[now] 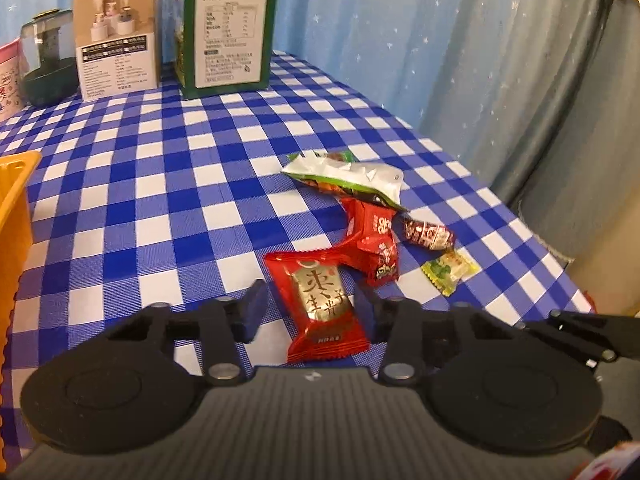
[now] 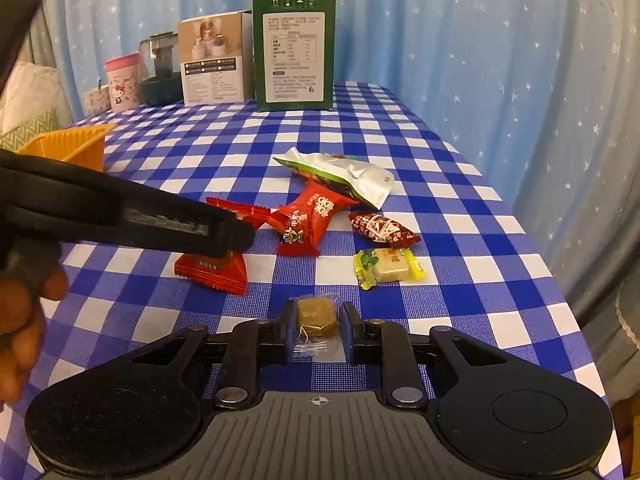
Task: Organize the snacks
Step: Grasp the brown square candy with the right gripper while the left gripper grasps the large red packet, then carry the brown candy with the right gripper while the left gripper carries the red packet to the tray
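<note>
Table under a blue-and-white checked cloth (image 2: 280, 136), a star-dotted blue curtain (image 2: 480, 60) hanging behind it and along the right side.

Far left, an orange basket (image 2: 76, 142) at the table edge. Along the back row — a pink cartoon cup (image 2: 122, 82), a dark green jar (image 2: 160, 76), a beige product box (image 2: 212, 62), and a tall green carton (image 2: 294, 52).

My left gripper (image 1: 310, 310) straddles a red-and-gold snack packet (image 1: 320, 304); the right pad is at the wrapper, the left pad shows a gap, so not clamped.

Mid-table, the loose snacks lie close together: a silver-and-green pouch (image 2: 344, 176), a red candy (image 2: 308, 220) partly under it, a dark red patterned candy (image 2: 382, 230), and a yellow-green wrapped sweet (image 2: 388, 268).

My right gripper (image 2: 318, 332) is closed on a brown cube in clear wrap (image 2: 315, 318), near the table's front edge.
</note>
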Motion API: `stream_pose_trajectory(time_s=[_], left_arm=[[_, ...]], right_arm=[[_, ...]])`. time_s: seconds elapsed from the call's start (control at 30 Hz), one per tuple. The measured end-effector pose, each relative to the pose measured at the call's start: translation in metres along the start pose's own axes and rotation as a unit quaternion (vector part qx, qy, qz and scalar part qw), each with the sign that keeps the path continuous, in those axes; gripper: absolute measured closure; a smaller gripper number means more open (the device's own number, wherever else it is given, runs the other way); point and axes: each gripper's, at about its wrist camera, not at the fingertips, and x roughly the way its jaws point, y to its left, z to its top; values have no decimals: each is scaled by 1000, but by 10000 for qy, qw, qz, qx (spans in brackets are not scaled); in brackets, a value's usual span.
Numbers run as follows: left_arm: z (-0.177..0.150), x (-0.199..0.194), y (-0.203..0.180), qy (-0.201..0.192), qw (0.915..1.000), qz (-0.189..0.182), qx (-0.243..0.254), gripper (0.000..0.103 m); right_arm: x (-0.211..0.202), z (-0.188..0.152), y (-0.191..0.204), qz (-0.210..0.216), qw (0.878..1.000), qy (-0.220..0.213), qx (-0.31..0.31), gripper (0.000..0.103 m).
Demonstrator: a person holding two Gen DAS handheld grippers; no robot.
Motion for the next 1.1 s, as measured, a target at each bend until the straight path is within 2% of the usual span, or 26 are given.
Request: stream_pose_trajectory(time_s=[0.07, 0.2, 0.4, 0.67, 1.1], left_arm=[[-1, 3, -2, 55, 9999, 38, 114, 71], [-5, -1, -2, 65, 9995, 103, 283, 77], [-12, -24, 1, 49, 9995, 135, 290, 81], [-23, -62, 2, -33, 9995, 201, 222, 81], [-31, -143, 16, -238, 9991, 315, -162, 81]], right_arm=[[1, 0, 0, 1, 10000, 3, 1, 81], [2, 1, 1, -39, 10000, 8, -35, 81], [1, 4, 2, -48, 9999, 70, 138, 81], [-22, 6, 10, 17, 9998, -117, 127, 81], [-86, 10, 25, 215, 9976, -326, 571, 81]])
